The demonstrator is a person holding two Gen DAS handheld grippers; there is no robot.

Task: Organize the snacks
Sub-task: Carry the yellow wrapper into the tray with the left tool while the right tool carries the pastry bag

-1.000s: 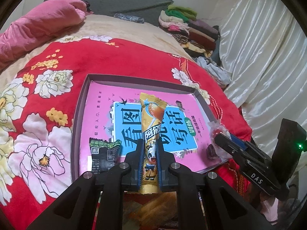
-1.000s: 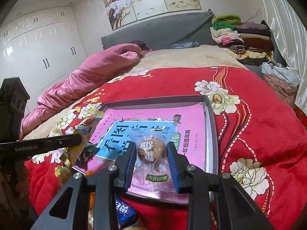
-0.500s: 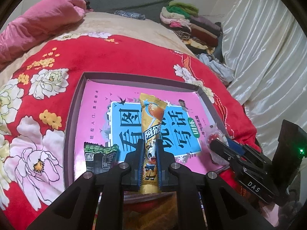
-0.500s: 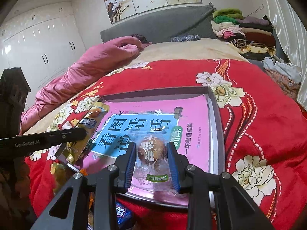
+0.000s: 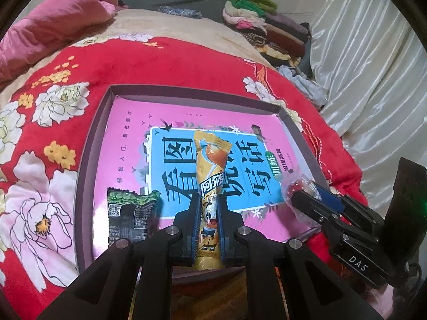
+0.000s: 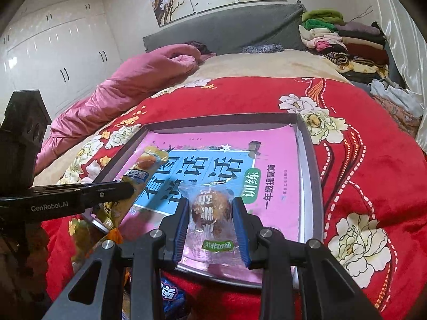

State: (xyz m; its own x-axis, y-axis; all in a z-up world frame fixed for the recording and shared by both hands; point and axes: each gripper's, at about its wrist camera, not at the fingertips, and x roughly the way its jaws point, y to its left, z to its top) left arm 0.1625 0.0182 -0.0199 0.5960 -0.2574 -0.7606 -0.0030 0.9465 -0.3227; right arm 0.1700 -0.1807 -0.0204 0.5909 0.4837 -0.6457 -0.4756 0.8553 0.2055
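The left gripper [image 5: 209, 214] has its jaws clenched on a long orange snack stick [image 5: 210, 170], whose long axis runs from 6 toward 12 o'clock out over the pink book [image 5: 128, 144] lying in the shallow tray [image 5: 186, 90] on the bed. The right gripper [image 6: 210, 220] is clamped on a clear-wrapped round cake [image 6: 210, 208], held over the tray's near edge. A green-black packet [image 5: 130, 213] already lies in the tray at 9 o'clock of the stick, just beside it. Open book surface lies ahead at 12 o'clock of both jaws, so each snack likely gets lowered straight forward
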